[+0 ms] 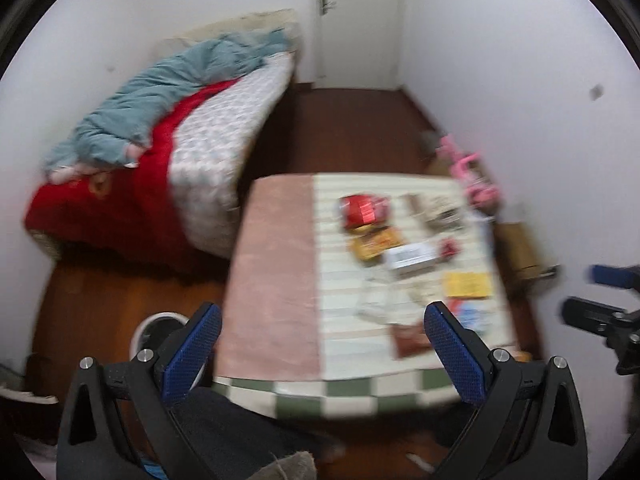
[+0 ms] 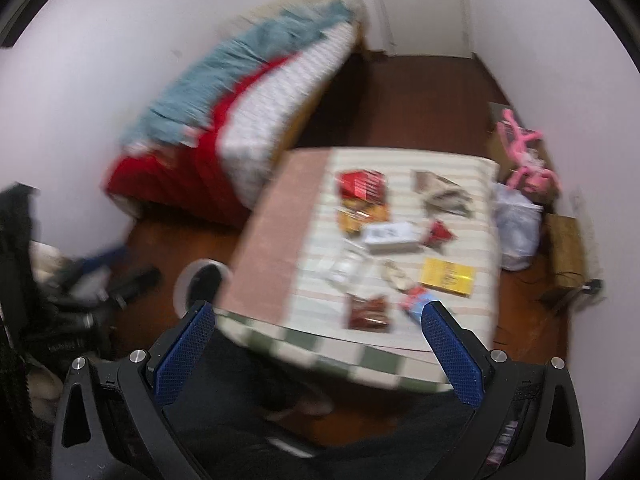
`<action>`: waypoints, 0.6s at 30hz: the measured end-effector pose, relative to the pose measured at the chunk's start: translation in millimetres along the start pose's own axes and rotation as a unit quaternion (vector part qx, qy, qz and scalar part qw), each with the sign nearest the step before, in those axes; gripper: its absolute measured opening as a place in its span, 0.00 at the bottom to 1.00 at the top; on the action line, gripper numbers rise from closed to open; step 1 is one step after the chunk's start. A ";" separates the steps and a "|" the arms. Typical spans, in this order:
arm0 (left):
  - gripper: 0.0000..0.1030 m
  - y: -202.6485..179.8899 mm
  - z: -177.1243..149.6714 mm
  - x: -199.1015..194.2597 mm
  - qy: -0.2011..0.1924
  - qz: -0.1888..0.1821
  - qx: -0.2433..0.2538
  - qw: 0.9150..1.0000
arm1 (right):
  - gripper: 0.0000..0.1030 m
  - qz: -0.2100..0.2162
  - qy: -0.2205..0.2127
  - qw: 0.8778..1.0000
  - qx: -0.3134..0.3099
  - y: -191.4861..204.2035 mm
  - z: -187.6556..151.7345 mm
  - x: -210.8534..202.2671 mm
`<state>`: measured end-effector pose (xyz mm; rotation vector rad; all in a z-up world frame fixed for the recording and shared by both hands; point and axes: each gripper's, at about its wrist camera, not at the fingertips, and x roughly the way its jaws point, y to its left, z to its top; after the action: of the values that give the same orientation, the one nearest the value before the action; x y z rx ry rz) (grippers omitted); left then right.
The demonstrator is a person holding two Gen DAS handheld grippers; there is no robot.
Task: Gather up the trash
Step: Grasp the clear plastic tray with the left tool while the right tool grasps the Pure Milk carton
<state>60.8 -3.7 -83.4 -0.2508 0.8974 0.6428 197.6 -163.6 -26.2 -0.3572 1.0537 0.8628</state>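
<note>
White plastic bag (image 2: pixel 518 228) shows only in the right view; both grippers (image 1: pixel 322 354) (image 2: pixel 320 350) gape, empty.

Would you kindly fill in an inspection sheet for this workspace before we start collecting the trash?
Surface: table under a striped cloth with a pink panel at left and a checked front edge.
Job's things: red packet, orange wrapper, white box, yellow packet, brown packet, clear wrappers; white bin on the floor at left.
Clutter: plastic bag and pink toy beside the table.
Grippers: left hand-held gripper open, empty; right hand-held gripper open, empty.
Cables: thin dark cable on the floor at right.
Surroundings: bed, door, wooden floor.
</note>
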 end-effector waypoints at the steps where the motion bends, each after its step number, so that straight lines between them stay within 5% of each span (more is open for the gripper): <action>1: 1.00 -6.9 -6.1 22.4 0.007 0.022 0.007 1.000 | 1.00 -0.023 0.010 1.000 -0.003 -5.6 -2.6 16.4; 8: 1.00 -30.4 -50.5 157.3 0.107 0.068 0.036 0.991 | 1.00 -0.100 0.134 0.986 0.006 -76.4 -16.8 179.7; 18: 1.00 -47.1 -52.9 214.8 0.156 0.060 0.045 0.985 | 0.92 -0.107 0.239 0.965 -0.024 -113.6 -26.2 303.5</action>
<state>152.9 23.7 -288.2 -0.2214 1.2480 0.6836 333.9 -116.7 -317.6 -0.7329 1.4100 0.6198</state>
